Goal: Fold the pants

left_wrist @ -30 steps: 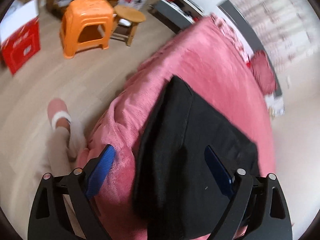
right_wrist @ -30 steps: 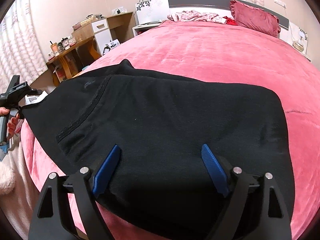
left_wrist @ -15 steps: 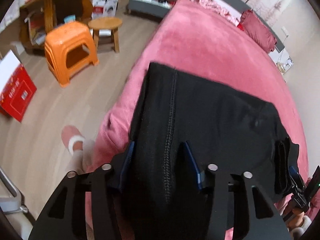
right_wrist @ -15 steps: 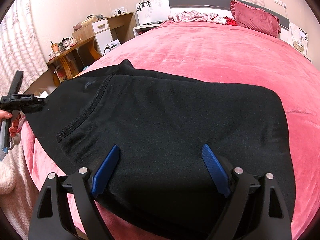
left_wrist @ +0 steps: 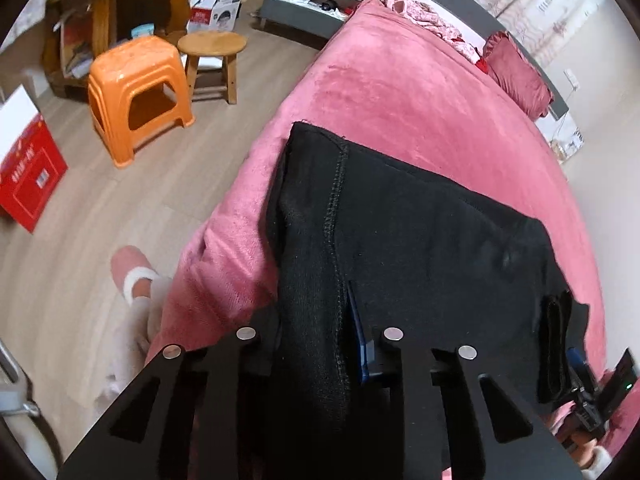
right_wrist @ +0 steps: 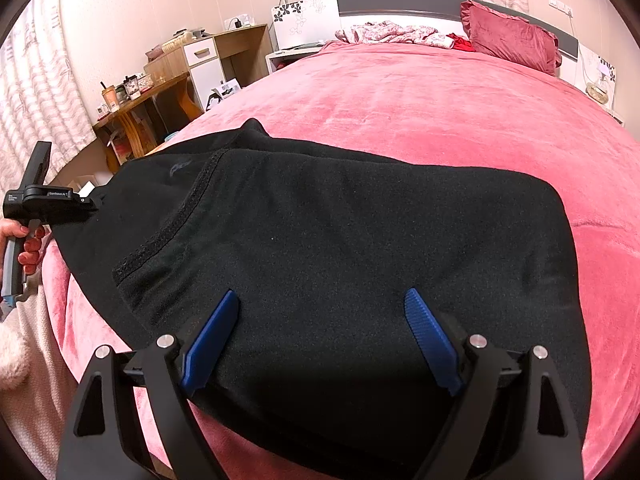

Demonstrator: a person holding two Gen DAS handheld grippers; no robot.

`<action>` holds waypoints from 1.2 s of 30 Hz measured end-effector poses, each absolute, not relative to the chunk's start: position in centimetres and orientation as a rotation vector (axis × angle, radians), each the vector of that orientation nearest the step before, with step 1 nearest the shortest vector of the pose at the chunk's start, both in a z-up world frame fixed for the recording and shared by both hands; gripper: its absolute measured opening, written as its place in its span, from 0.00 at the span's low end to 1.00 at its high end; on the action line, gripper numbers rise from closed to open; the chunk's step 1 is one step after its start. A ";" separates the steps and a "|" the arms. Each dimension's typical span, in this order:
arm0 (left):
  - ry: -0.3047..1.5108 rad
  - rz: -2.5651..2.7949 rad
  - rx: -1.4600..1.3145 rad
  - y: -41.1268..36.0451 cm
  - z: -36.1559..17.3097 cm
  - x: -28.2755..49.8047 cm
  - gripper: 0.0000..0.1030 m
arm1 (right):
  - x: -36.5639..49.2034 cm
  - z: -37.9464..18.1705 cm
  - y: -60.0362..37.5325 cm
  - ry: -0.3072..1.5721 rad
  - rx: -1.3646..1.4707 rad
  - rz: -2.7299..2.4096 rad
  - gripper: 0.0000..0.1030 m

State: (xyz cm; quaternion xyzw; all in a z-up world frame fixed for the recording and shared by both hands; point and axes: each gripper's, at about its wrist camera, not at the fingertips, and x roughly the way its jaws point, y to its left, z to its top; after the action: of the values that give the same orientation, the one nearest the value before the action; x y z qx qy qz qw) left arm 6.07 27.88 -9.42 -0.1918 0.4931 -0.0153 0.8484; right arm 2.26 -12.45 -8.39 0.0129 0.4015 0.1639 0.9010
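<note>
Left gripper clamped on pants; right gripper spread apart above them.

Your left gripper (left_wrist: pixel 316 320) is closed on a bunched edge of the black pants (left_wrist: pixel 420 240), the stitched seam running ahead from between its fingers; the orange stool (left_wrist: pixel 136 92) stands on the floor to its far left. The pants lie folded on the pink bed (right_wrist: pixel 420 100), directly ahead of both grippers. Your right gripper (right_wrist: pixel 320 336) hovers with blue fingers (right_wrist: pixel 430 340) wide apart over the near edge of the pants, gripping nothing.
</note>
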 end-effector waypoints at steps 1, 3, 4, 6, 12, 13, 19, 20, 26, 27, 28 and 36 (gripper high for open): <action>1.026 -0.025 -0.395 27.7 -9.1 5.9 0.22 | 2.3 -8.4 -12.5 0.831 0.027 0.339 0.83; 1.005 -0.018 -0.393 27.4 -8.5 5.9 0.20 | 2.3 -8.4 -12.5 0.830 0.028 0.340 0.83; 0.989 -0.019 -0.396 27.3 -8.0 5.9 0.20 | 2.3 -8.4 -12.5 0.830 0.029 0.340 0.83; 0.948 -0.028 -0.404 26.8 -6.7 5.8 0.20 | 2.3 -8.4 -12.4 0.829 0.031 0.341 0.83; 0.821 -0.127 -0.365 23.1 -1.5 5.2 0.18 | 2.3 -8.3 -12.4 0.827 0.042 0.345 0.83; 0.808 -0.143 -0.357 22.5 -0.9 5.0 0.17 | 2.3 -8.3 -12.3 0.827 0.043 0.345 0.84; 0.712 -0.309 -0.290 16.9 4.1 3.1 0.16 | 2.0 -7.6 -12.8 0.803 0.083 0.335 0.84; 0.702 -0.333 -0.280 16.1 4.6 2.9 0.16 | 1.8 -7.1 -13.6 0.784 0.126 0.310 0.87; 0.669 -0.554 -0.253 8.8 7.1 1.6 0.14 | 1.3 -5.2 -19.9 0.710 0.440 0.162 0.88; 0.668 -0.597 -0.252 7.4 7.2 1.5 0.10 | 1.3 -5.1 -20.6 0.708 0.475 0.147 0.88; 0.668 -0.643 -0.253 6.1 7.3 1.5 0.00 | 1.3 -5.0 -21.2 0.704 0.502 0.133 0.88; 0.778 -0.819 -0.064 -6.9 2.9 2.0 0.00 | 0.9 -3.1 -24.0 0.669 0.610 0.086 0.88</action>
State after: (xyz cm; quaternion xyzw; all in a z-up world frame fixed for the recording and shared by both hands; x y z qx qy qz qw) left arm 2.01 -6.92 2.88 -0.0302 0.3688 -0.3879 0.8442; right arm 0.88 -24.02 -3.07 0.2945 0.3231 0.0416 0.8984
